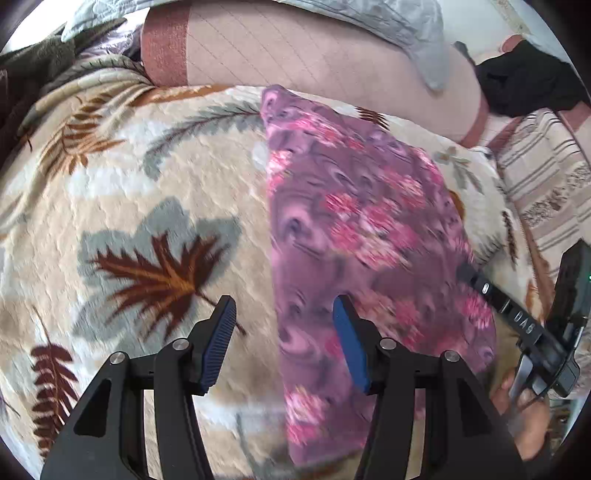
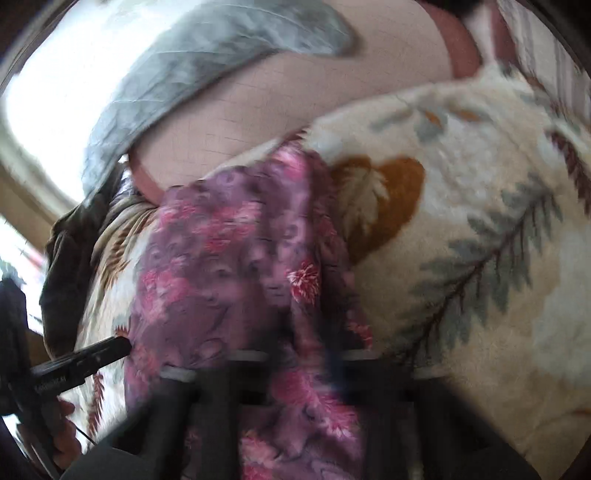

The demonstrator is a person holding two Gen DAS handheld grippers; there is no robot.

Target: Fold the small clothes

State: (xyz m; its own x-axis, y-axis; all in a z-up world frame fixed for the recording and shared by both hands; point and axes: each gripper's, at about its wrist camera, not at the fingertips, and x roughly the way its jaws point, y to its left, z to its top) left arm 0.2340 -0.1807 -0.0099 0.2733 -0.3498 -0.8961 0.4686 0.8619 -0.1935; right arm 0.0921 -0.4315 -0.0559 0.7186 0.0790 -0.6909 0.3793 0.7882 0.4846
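A purple garment with pink flowers (image 1: 354, 221) lies as a long strip on a cream leaf-patterned blanket (image 1: 147, 177). My left gripper (image 1: 284, 310) hovers open over the garment's left edge. One blue pad (image 1: 351, 343) is above the cloth, the other above the blanket, and neither presses on anything. My right gripper (image 1: 464, 272) reaches in from the right with its tips at the garment's right edge. In the right wrist view the garment (image 2: 229, 258) is bunched and draped over my right gripper (image 2: 306, 358), which is shut on it. Cloth hides its fingertips.
A pink quilted cushion (image 1: 295, 48) runs behind the blanket with a grey cloth (image 1: 406, 29) over it. A black garment (image 1: 528, 85) and striped fabric (image 1: 546, 184) lie at the right. A hand (image 1: 532, 424) holds the right gripper.
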